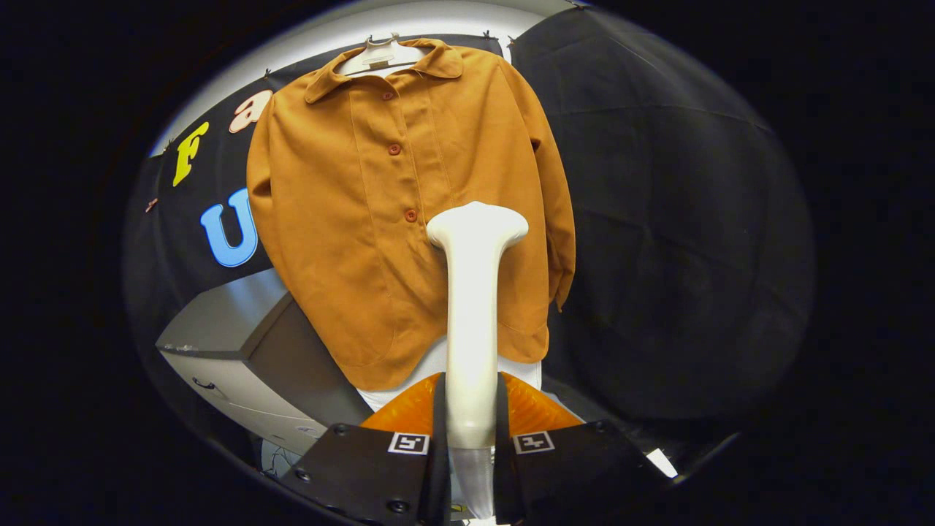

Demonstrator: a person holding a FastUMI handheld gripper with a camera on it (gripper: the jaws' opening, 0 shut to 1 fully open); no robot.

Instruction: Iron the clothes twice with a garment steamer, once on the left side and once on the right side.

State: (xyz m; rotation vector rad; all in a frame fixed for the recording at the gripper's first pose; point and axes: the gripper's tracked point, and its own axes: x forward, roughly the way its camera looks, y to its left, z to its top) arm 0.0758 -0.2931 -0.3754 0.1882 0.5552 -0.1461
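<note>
Orange-brown woven cloth, matte and soft-looking: one button-front shirt (409, 212), hung on a pale hanger (381, 58) against the black cloth wall of the booth. Collar folded down and spread; three reddish buttons visible along the placket. Long sleeves hang loose at both sides, the one on the far side from the letters ending in a cuff near the hem. Hem curved, with faint creases across the lower front panels. A white layer (438, 365) shows just below the hem.

Garment steamer (473, 307): cream-white plastic, smooth and slightly glossy. Long straight handle rising from between the fingers, widening at the top into a flat, flared head. The head stands in front of the shirt's lower front, just beside the lowest visible button; whether it touches the cloth cannot be told.

Gripper (471, 438): both fingers closed against the steamer's handle, one on each side, holding it upright. Gap between them no wider than the handle. A square marker sits on each finger block.

Orange translucent ribbed piece (529, 409): directly behind the fingers, on either side of the handle.

Grey cabinet (241, 343): below and beside the shirt, on the lettered side, with a drawer front and small handle visible.
</note>
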